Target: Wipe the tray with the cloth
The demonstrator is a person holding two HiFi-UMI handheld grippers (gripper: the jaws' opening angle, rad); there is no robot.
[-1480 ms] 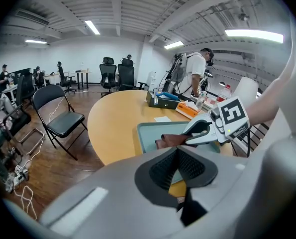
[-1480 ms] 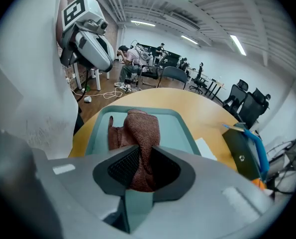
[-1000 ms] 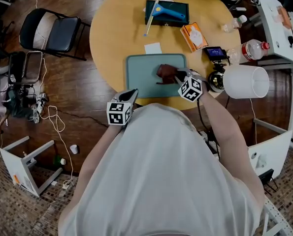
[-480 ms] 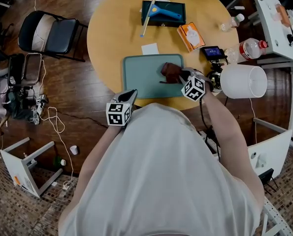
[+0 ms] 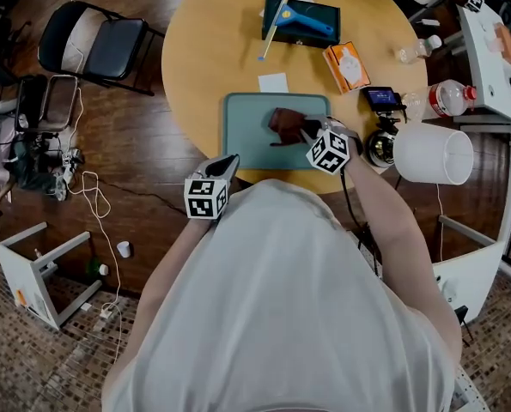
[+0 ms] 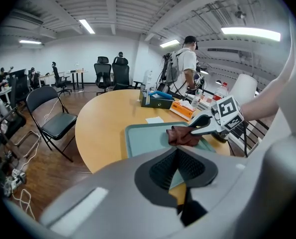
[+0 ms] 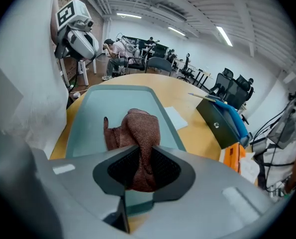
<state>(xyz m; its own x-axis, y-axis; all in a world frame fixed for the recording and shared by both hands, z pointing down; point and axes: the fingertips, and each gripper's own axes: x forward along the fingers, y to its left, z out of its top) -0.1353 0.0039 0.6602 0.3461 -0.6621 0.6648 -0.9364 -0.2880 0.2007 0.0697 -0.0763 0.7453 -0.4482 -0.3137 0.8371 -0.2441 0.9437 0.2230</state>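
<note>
The round wooden counter (image 5: 212, 50) fills the upper middle of the head view. A black folding chair (image 5: 100, 45) stands off its edge at the upper left. At the right edge of the frame a white cylinder (image 5: 433, 154) lies on its side.

The teal tray (image 5: 246, 136) sits flat on the counter near the edge closest to the person, in the middle of the frame. Above it, toward the top of the frame, is a dark box (image 5: 301, 20) with a blue tool on it.

The right gripper (image 5: 311, 131) reaches over the tray's right part. Its jaws are clenched on the brown cloth (image 5: 285, 125). The cloth lies bunched on the tray's floor in the upper right part of the tray and runs up between the pads.

The left gripper (image 5: 228, 163) is held off the counter's near edge, just below the tray's lower left corner and not touching it. Its jaws are closed together with nothing between them.

An orange packet (image 5: 346, 65) lies to the upper right of the tray, and a white paper slip (image 5: 273, 82) lies just above the tray's top rim.
</note>
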